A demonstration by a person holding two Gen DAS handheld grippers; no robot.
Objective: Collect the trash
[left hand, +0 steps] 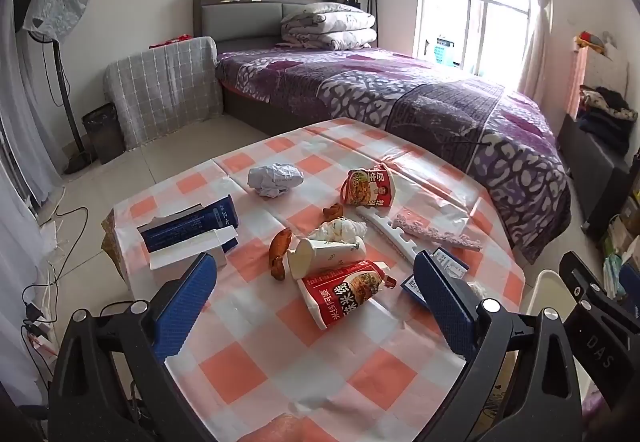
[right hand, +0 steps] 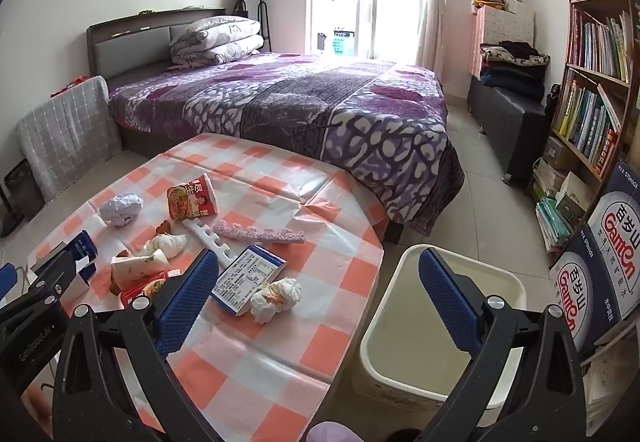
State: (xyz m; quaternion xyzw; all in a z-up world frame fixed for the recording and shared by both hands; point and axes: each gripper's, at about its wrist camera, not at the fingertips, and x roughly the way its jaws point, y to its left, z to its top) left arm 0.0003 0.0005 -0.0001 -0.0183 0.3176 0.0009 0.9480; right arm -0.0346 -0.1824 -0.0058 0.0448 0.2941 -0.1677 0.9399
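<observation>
Trash lies on the checked table [left hand: 304, 370]: a red noodle cup [left hand: 344, 290] on its side, a white paper cup [left hand: 326, 256], a crumpled tissue [left hand: 344, 230], a crumpled paper ball [left hand: 274, 180], a second red noodle cup [left hand: 370, 188], brown scraps [left hand: 280, 252] and a blue-white box [right hand: 250, 278] with a tissue wad [right hand: 276, 298]. My left gripper [left hand: 316, 290] is open, empty, above the near table. My right gripper [right hand: 316, 282] is open, empty, over the table's right edge, next to the white bin [right hand: 440, 326].
A blue and white carton [left hand: 188, 234] stands at the table's left. A white notched strip [left hand: 384, 234] and pink strip [left hand: 436, 232] lie mid-table. A bed [right hand: 300, 102] is behind the table, a bookshelf [right hand: 596, 82] and stacked boxes [right hand: 608, 254] are right.
</observation>
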